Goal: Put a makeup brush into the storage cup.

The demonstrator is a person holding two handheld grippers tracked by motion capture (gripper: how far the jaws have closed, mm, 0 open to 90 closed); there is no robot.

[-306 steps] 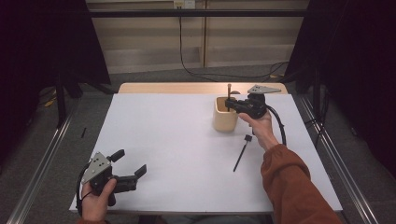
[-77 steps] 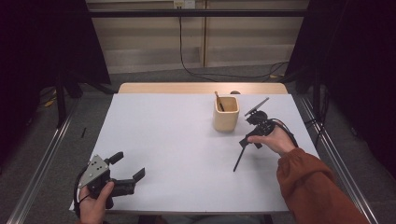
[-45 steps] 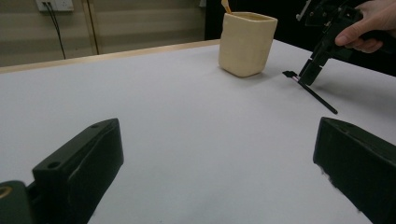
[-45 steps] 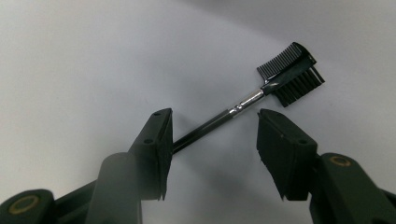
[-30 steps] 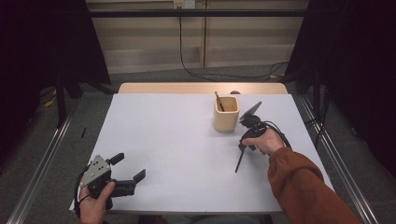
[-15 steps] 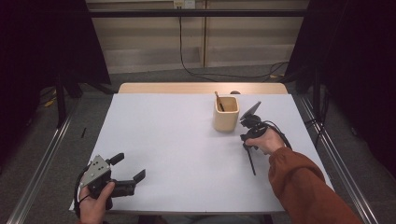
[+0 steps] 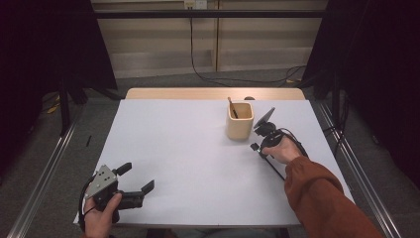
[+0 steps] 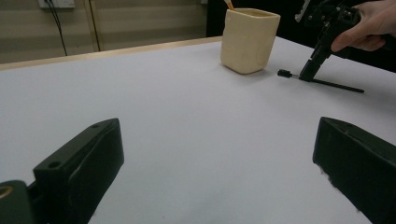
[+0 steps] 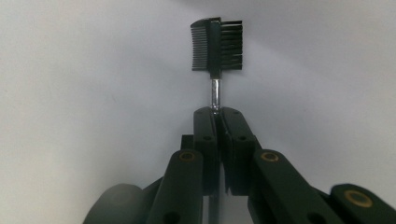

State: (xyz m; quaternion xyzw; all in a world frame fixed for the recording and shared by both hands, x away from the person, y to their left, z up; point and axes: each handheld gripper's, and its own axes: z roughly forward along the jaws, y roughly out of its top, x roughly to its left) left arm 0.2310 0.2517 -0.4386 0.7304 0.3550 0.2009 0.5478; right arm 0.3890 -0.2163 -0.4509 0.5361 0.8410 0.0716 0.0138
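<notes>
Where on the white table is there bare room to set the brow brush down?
The widest bare stretch of the table runs between the left hand-held gripper and the beige cup. The far-left corner is bare too. It is crowded around the cup, where the right hand-held gripper clamps the brow brush.

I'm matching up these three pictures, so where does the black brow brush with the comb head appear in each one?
High view: brow brush right of centre, under the right gripper.
Left gripper view: upper right, lying on the table.
Right gripper view: top centre, stem clamped.
Shared landmark: cream cup, beside it.
</notes>
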